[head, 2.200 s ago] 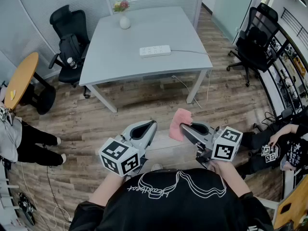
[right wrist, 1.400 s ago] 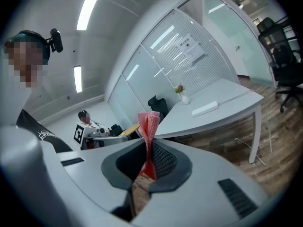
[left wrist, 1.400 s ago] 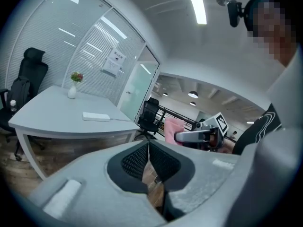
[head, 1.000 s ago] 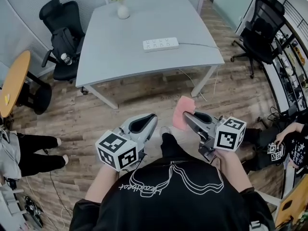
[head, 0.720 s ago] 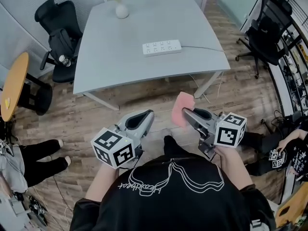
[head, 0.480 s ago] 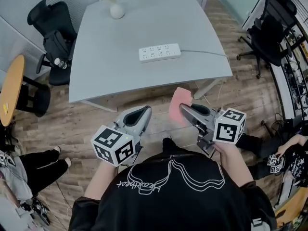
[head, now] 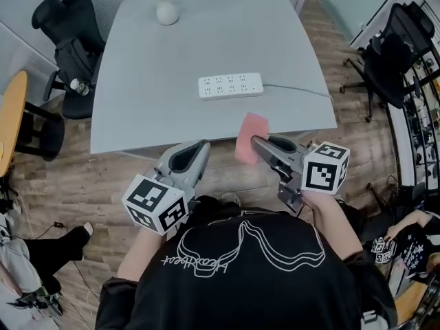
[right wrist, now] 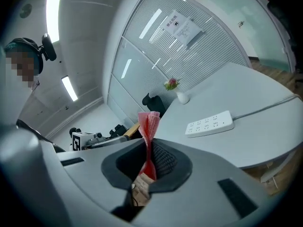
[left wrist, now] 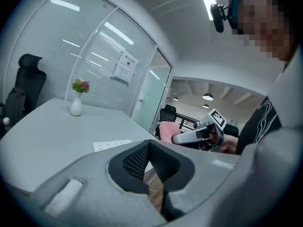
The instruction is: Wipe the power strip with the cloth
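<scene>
A white power strip (head: 230,86) (right wrist: 209,123) (left wrist: 111,145) lies flat in the middle of the grey table (head: 137,81), its cable (head: 297,91) running off to the right. My right gripper (head: 254,141) is shut on a pink cloth (head: 250,135) (right wrist: 148,129) that stands up from its jaws, at the table's near edge and short of the strip. The left gripper (head: 194,159) (left wrist: 147,162) is shut with nothing in it, just off the near edge, to the left of the right one.
A white vase with flowers (head: 163,5) (left wrist: 76,103) stands at the table's far side. Black office chairs sit at the left (head: 69,43) and the right (head: 392,60). A round wooden table (head: 8,126) is at far left. A person's legs (head: 31,253) show at lower left.
The view has moved closer to the table: both grippers, earlier over the wooden floor, now reach the table's near edge. The right one still grips the cloth.
</scene>
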Demonstrator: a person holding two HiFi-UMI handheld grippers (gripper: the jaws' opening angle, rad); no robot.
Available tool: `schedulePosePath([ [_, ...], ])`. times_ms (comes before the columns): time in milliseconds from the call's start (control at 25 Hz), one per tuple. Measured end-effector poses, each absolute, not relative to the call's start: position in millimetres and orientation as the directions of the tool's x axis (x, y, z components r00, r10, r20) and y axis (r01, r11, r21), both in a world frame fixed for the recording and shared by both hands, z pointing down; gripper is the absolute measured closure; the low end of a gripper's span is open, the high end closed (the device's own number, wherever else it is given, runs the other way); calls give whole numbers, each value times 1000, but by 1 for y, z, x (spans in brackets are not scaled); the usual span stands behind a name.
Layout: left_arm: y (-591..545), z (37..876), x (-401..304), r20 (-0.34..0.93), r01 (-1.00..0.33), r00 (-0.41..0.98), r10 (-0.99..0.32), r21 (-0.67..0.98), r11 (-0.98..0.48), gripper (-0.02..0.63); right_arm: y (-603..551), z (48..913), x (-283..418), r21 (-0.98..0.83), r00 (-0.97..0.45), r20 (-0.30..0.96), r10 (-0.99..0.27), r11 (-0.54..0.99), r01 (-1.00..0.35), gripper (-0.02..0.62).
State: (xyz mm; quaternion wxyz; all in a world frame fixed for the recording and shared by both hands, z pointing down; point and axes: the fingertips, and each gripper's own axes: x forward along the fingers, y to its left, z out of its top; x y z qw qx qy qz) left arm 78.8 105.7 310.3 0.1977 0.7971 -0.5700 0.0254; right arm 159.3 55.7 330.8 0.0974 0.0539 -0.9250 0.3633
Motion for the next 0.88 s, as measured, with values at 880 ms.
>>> schedulePosePath([
  [880,-9,357,-55,347,-867,480,-806,328,-375,594,-45,387,18,-676,-924,376,-68,662,-324,565],
])
